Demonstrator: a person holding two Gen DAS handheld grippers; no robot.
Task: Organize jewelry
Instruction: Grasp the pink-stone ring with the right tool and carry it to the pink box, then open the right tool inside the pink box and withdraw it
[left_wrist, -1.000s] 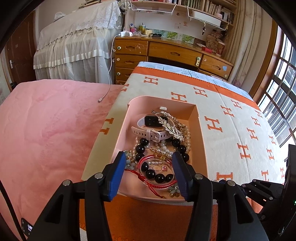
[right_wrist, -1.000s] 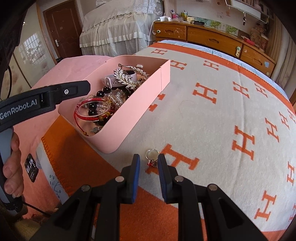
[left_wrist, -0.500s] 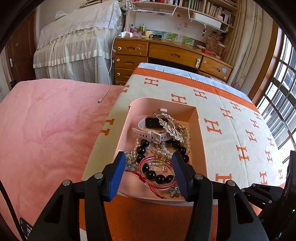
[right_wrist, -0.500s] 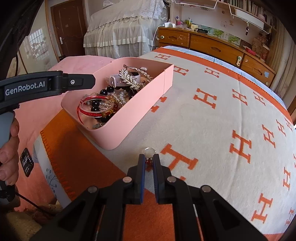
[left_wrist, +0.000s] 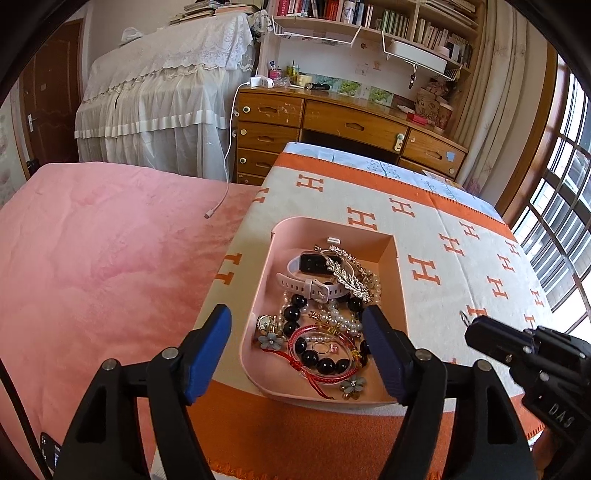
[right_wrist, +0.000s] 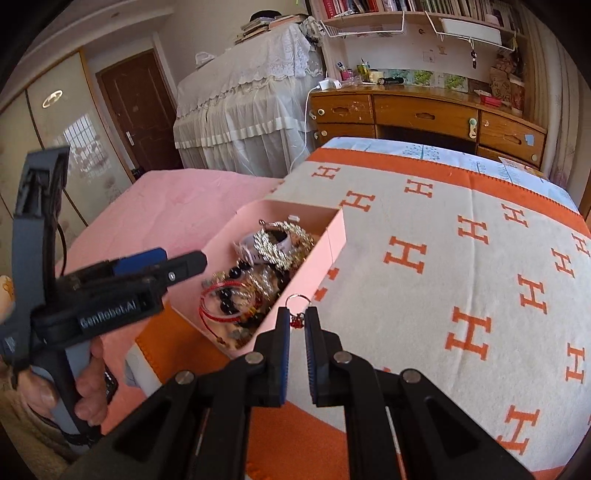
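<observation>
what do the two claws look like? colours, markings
Both are black plastic frames with silver pivot screws and blue finger pads. The left claw has a grey handle, a black cable and white GenRobot.AI lettering. The right claw body shows "DA9", seen from the left camera.

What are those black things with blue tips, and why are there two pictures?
They are tongs that a person holds, one in each hand, with a camera on each looking forward. One picture comes from the left tongs, which are wide open above a pink tray of jewelry. In it lie a pink-strapped watch, black beads and a red bracelet. The other picture comes from the right tongs, which pinch a small ring with a red charm, lifted beside the tray. The tray sits on a cream and orange blanket patterned with H letters.
</observation>
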